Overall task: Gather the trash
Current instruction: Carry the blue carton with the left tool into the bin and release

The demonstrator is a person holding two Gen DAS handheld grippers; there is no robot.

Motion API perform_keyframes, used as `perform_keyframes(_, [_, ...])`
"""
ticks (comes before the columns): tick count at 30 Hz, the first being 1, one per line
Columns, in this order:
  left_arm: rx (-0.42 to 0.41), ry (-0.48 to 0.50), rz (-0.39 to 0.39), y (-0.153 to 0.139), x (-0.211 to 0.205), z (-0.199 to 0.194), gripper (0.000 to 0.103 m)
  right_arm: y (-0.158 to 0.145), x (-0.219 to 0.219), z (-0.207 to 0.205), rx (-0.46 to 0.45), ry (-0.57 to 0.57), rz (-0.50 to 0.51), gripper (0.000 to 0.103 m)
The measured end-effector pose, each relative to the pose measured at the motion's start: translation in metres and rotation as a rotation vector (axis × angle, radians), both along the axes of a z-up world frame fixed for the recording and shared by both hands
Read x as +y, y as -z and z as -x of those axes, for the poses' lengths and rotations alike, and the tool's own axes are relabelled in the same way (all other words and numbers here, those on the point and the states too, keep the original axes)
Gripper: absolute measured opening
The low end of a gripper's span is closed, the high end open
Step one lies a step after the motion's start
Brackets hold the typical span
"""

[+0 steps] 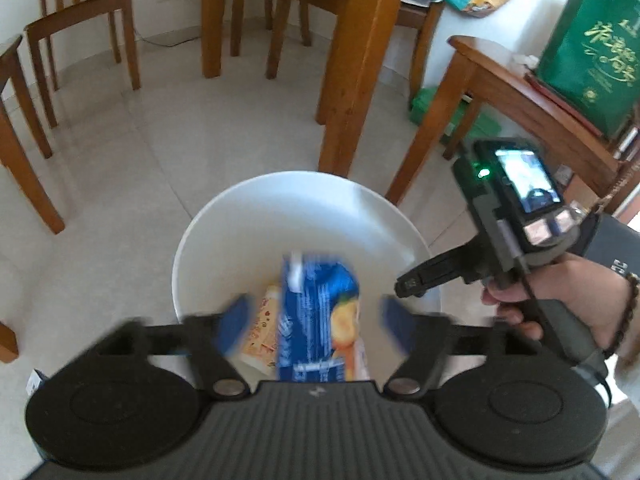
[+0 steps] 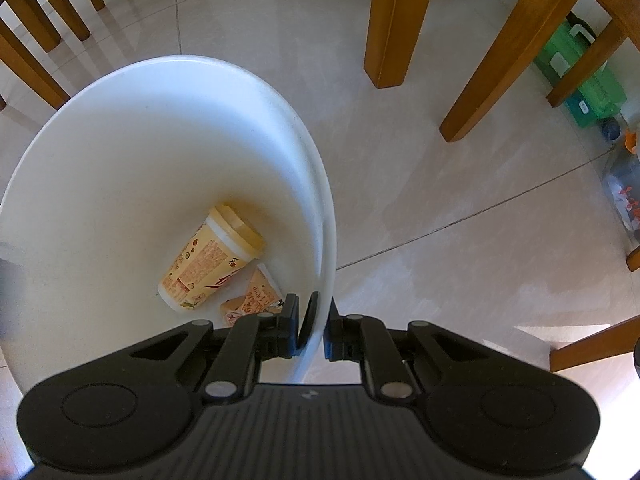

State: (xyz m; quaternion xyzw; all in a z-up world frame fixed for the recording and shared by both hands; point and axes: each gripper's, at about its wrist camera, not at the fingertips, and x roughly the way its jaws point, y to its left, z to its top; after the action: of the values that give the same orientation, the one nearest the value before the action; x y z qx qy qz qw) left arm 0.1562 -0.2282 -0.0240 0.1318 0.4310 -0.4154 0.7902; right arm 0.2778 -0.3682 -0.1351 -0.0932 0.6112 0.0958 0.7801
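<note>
Over the white bin [image 1: 280, 216], the left gripper [image 1: 316, 320] stood wide, pads clear of the blue carton [image 1: 316, 320] dropping toward the yellow cup [image 2: 212, 258]. The right gripper [image 2: 314, 326] pinched the bin's rim. Risk: that pinch slipping would tip the bin and spill the trash.

I see a white bin [image 2: 132, 128] of smooth plastic with a soft sheen. At its bottom lies a printed paper cup [image 2: 210, 258] with a matt tan lid. At six o'clock in my left view, a glossy blue printed carton [image 1: 318, 320]. The floor [image 2: 420, 184] is polished pale tile; the table leg [image 2: 394, 20] at twelve o'clock is varnished wood.
</note>
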Motion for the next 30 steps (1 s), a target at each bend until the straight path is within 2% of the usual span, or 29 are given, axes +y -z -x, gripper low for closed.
perform_keyframes(3, [-0.021,-0.037,0.011,0.001,0.008,0.002,0.091,0.000,0.000,0.000,0.002,0.001,-0.004,0.014])
perform_keyframes(6, [-0.004,-0.070,-0.005,0.005,0.019,-0.004,0.091,0.000,0.001,0.000,-0.001,-0.002,0.002,0.014])
perform_keyframes(16, [-0.058,-0.185,-0.078,0.026,0.063,-0.009,0.091,-0.001,0.001,0.001,-0.002,-0.006,0.005,0.014])
perform_keyframes(23, [-0.015,-0.354,-0.090,0.076,0.108,-0.012,0.091,0.000,0.001,0.001,-0.006,-0.010,0.008,0.014])
perform_keyframes(30, [0.038,-0.441,-0.138,0.137,0.141,-0.002,0.091,0.000,0.001,0.000,-0.008,-0.014,0.011,0.014])
